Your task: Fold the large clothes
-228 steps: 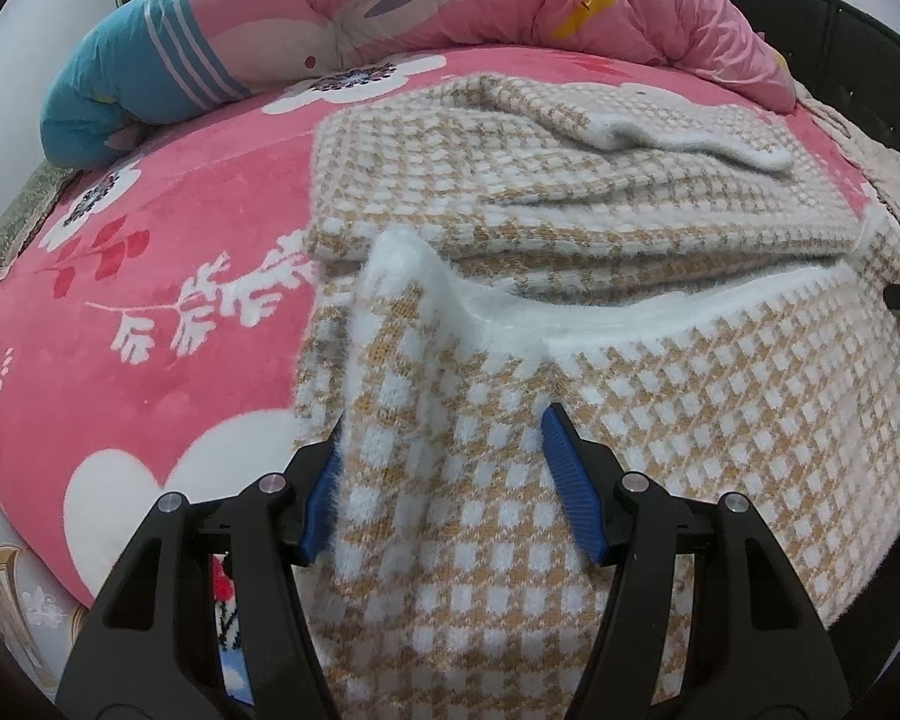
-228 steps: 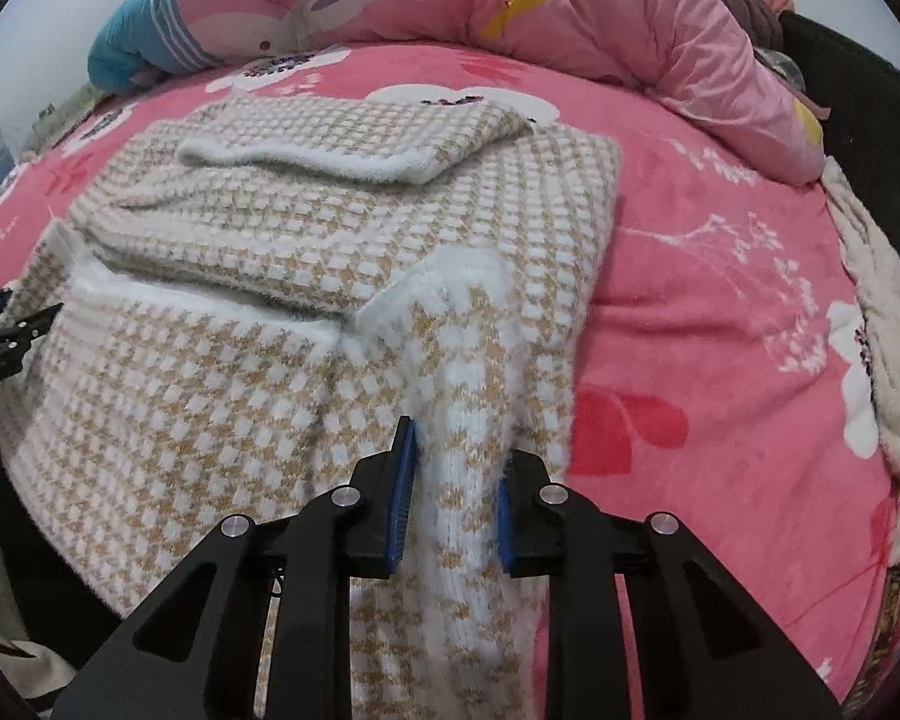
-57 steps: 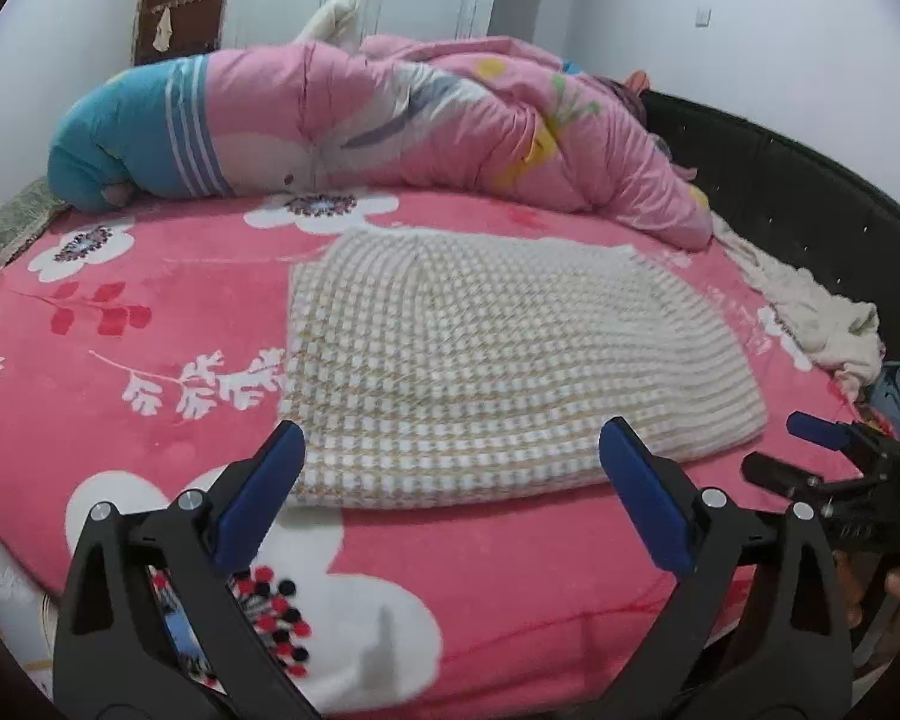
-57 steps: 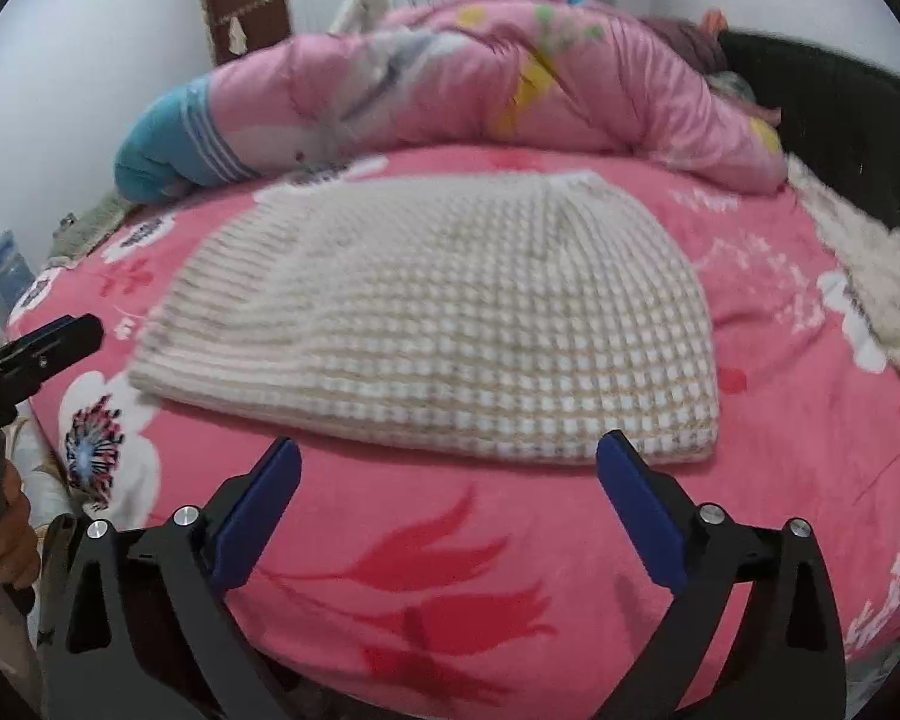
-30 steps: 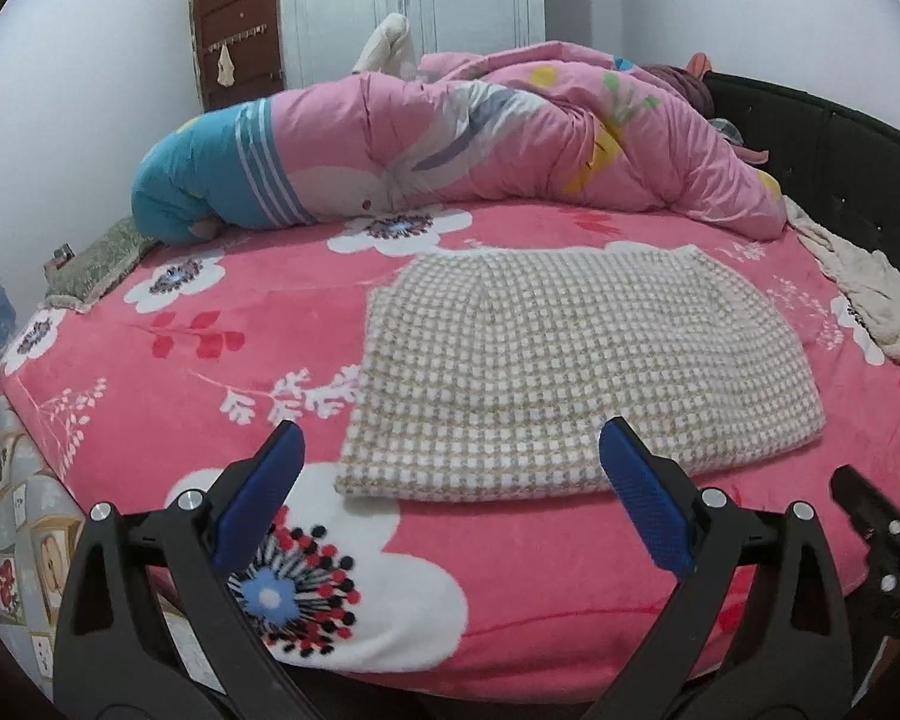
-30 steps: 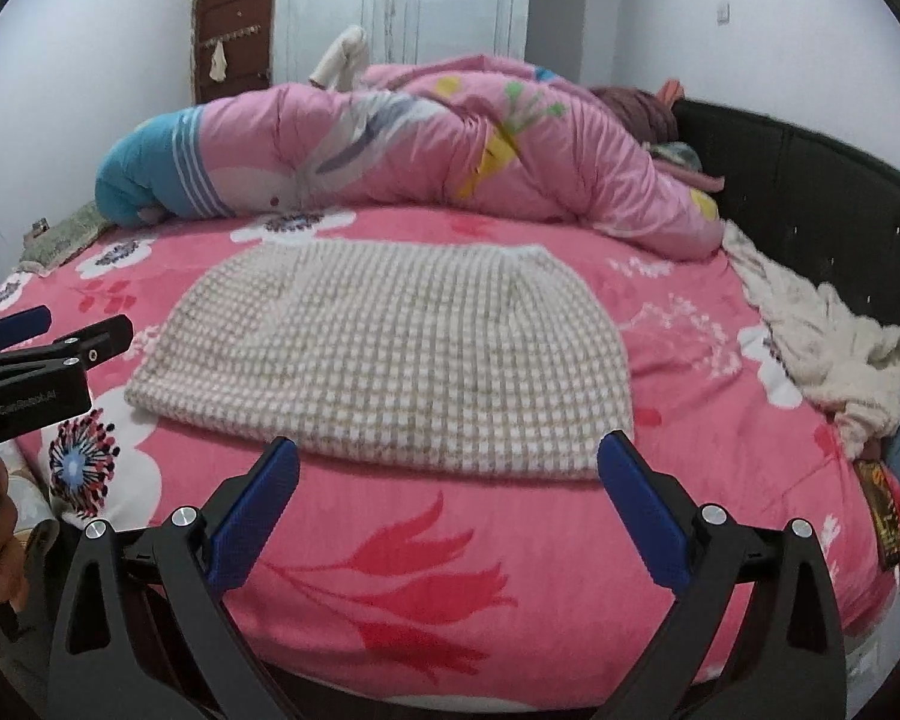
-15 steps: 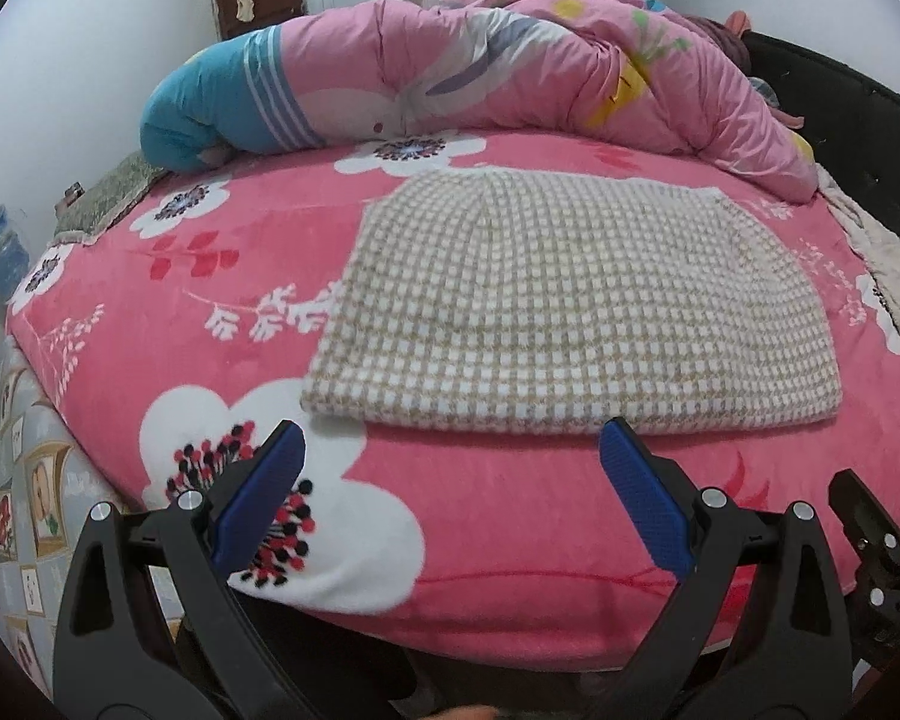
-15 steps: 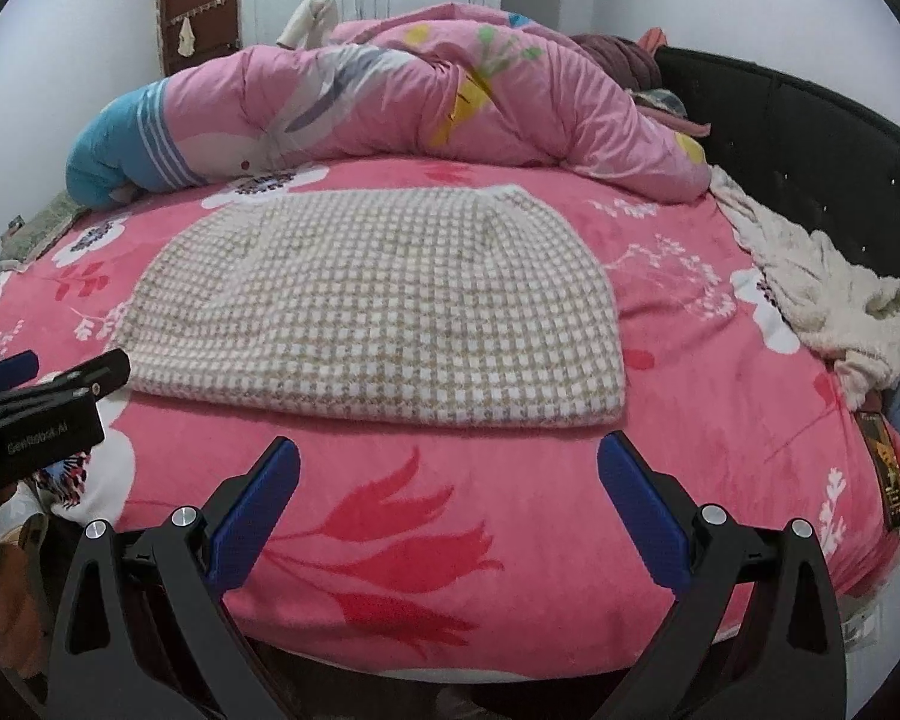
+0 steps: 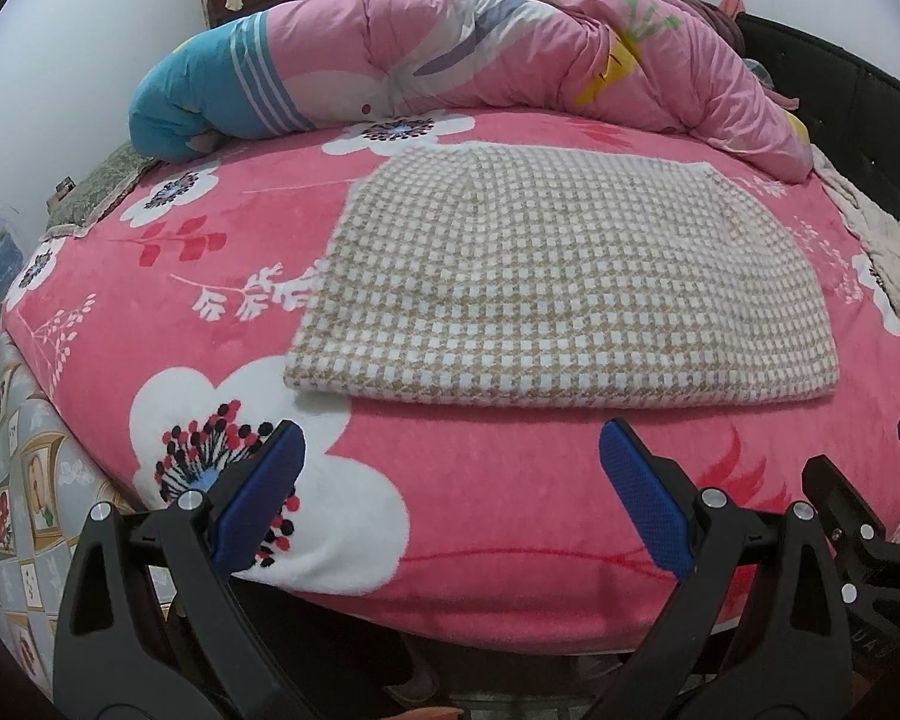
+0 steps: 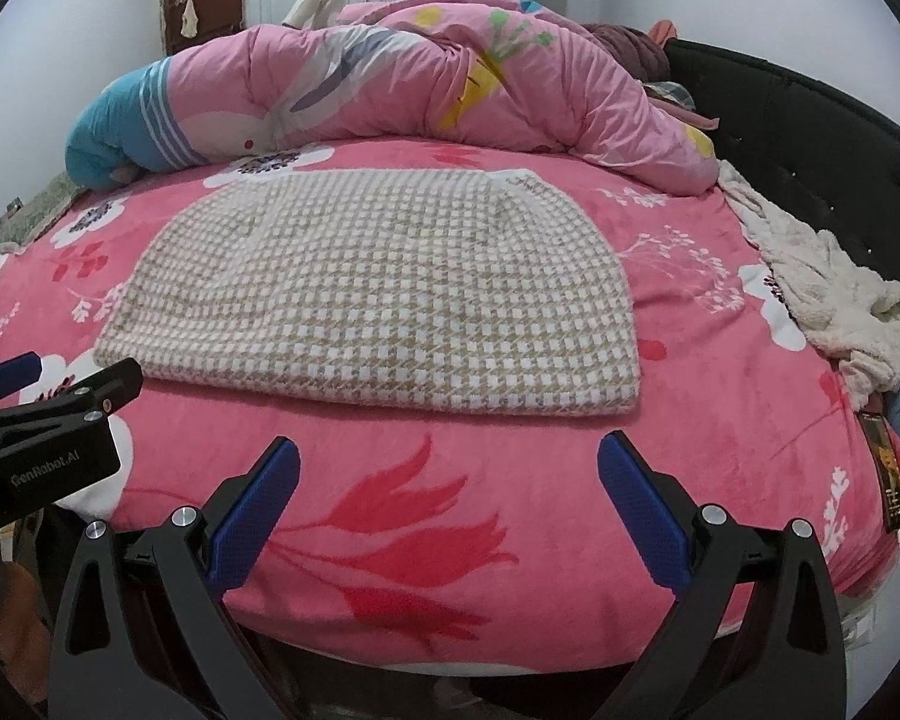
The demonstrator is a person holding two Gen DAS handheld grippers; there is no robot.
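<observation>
Folded houndstooth sweater lies on the bed ahead of both my grippers, and neither one is touching it.

My left gripper (image 9: 450, 468) has its blue pads spread wide with nothing between them, hanging over the near edge of the pink floral blanket (image 9: 498, 480); the beige-and-white folded sweater (image 9: 558, 288) lies flat just beyond its fingertips. My right gripper (image 10: 449, 483) is likewise spread wide and empty, with the sweater (image 10: 384, 294) ahead and slightly left. Past the sweater a rolled pink duvet (image 10: 390, 84) crosses the bed, and a cream towel (image 10: 828, 294) is bunched far right by the black headboard (image 10: 810, 120).
</observation>
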